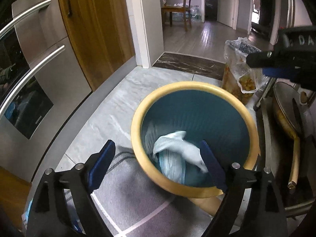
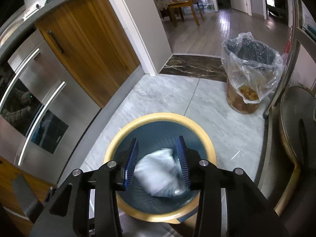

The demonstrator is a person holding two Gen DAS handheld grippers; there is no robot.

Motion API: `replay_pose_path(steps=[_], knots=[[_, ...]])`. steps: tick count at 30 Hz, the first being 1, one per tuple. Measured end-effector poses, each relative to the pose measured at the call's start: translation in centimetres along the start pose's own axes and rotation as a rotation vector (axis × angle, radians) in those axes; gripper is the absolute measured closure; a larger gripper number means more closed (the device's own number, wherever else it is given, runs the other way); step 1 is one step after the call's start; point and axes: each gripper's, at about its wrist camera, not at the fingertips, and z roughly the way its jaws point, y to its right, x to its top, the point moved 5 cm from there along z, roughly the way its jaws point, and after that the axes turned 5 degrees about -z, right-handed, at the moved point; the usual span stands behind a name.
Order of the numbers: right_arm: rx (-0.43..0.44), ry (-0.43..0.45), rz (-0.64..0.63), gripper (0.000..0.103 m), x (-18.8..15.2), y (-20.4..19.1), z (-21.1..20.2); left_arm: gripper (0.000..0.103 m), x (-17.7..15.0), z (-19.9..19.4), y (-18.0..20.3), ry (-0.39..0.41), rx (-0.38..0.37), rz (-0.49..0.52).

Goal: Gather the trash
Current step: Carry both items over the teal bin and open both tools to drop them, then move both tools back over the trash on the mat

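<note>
Bin (image 2: pixel 126 136) teal, ribbed, yellow rim; trash (image 2: pixel 156 173) white; tongs' pads (image 2: pixel 131 165) blue

dim, cool daylight from the far rooms, fisheye-bent edges, white trash (image 2: pixel 158 174) motion-blurred

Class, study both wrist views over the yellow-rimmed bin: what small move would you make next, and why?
Probably lift both grippers up and away from the bin. The left gripper is open with nothing between its fingers, the right gripper is also open, and the blurred white trash appears to lie inside the bin, not pressed by either pad. The lined bin stands untouched nearby.
</note>
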Motion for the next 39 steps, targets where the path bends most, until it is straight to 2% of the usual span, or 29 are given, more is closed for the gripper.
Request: replay_pose_path(steps=[4, 7, 11, 12, 14, 22, 27, 30, 36, 39], knots=[[0.001, -0.001, -0.007, 0.058, 0.2, -0.1, -0.1, 0.017, -0.8, -0.4, -0.7, 0.001, 0.006, -0.009], [0.006, 0.009, -0.018, 0.050, 0.3, -0.4, -0.5, 0.016, -1.2, -1.2, -1.5, 0.005, 0.006, -0.022], [0.010, 0.031, -0.027, 0.021, 0.3, -1.2, -1.2, 0.013, -1.9, -3.1, -2.5, 0.023, 0.012, -0.046], [0.012, 0.040, -0.030, 0.015, 0.3, -1.4, -1.5, 0.011, -2.1, -4.0, -2.8, 0.032, 0.012, -0.055], [0.014, 0.055, -0.042, 0.010, 0.1, -2.0, -2.1, 0.008, -2.4, -5.5, -3.3, 0.050, 0.012, -0.067], [0.041, 0.049, -0.130, 0.009, -2.7, -5.5, -4.6, 0.006, -4.2, -12.7, -6.2, 0.109, 0.034, -0.121], [0.079, 0.048, -0.191, 0.008, -5.5, -8.4, -6.7, 0.006, -6.0, -17.4, -9.6, 0.136, 0.070, -0.167], [0.067, 0.033, -0.250, 0.007, -7.5, -10.0, -7.1, 0.006, -7.5, -19.7, -12.1, 0.145, 0.110, -0.201], [0.063, -0.051, -0.296, 0.007, -12.2, -11.9, -7.2, 0.006, -11.1, -22.6, -17.2, 0.155, 0.168, -0.305], [0.050, -0.075, -0.307, 0.007, -14.1, -12.5, -7.4, 0.006, -12.5, -23.0, -18.5, 0.150, 0.180, -0.357]])
